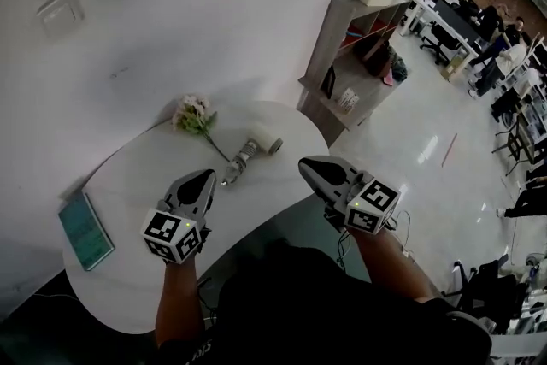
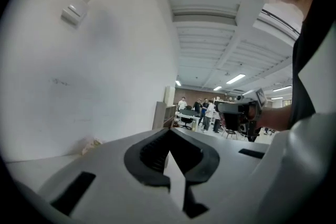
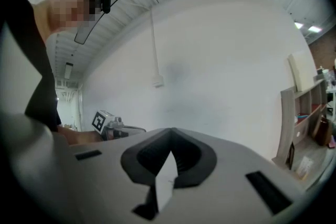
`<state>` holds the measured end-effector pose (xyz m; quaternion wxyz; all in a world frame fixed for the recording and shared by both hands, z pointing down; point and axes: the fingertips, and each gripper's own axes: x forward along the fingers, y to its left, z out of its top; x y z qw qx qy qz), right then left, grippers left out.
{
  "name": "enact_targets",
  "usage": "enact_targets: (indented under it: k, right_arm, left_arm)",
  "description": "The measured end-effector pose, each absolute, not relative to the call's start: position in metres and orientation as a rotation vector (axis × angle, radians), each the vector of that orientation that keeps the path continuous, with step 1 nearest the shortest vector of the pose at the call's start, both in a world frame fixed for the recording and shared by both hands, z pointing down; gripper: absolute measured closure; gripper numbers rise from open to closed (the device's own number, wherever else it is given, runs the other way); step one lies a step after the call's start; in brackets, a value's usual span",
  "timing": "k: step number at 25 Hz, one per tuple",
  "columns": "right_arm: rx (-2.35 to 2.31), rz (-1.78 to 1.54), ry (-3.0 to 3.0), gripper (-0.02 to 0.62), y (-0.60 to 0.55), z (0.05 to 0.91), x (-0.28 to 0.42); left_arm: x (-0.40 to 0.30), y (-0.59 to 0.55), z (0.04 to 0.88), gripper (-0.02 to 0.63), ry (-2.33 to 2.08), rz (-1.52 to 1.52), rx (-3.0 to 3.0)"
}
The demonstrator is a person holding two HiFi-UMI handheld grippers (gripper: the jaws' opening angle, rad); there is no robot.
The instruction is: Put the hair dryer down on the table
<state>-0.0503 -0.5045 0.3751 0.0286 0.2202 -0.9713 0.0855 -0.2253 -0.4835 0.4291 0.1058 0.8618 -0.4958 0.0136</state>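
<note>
The white and silver hair dryer [image 1: 255,148] lies on its side on the white round table [image 1: 145,175], its handle pointing toward me. My left gripper [image 1: 205,176] hovers just left of the handle end, jaws shut with nothing between them; its own view shows the tips [image 2: 169,131] meeting, aimed up at the wall. My right gripper [image 1: 307,165] hangs past the table's right edge, to the right of the dryer, also shut and empty [image 3: 170,131]. The dryer does not show in either gripper view.
A small bunch of pale flowers [image 1: 193,113] lies behind the dryer by the wall. A teal book [image 1: 85,230] rests at the table's left end. A wooden shelf unit [image 1: 355,55] stands right of the table; people sit at desks [image 1: 461,13] farther off.
</note>
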Motion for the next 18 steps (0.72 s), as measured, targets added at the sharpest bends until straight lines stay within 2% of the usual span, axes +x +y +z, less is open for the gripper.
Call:
enact_targets:
  k: [6, 18]
  right_arm:
    - [0.74, 0.252, -3.051, 0.591, -0.503, 0.364, -0.024]
    - [0.731, 0.12, -3.091, 0.592, -0.524, 0.342, -0.016]
  left_arm:
    - [-0.247, -0.468, 0.417, 0.598, -1.621, -0.03, 2.416]
    - [-0.244, -0.491, 0.384, 0.597, -1.815, -0.026, 2.422]
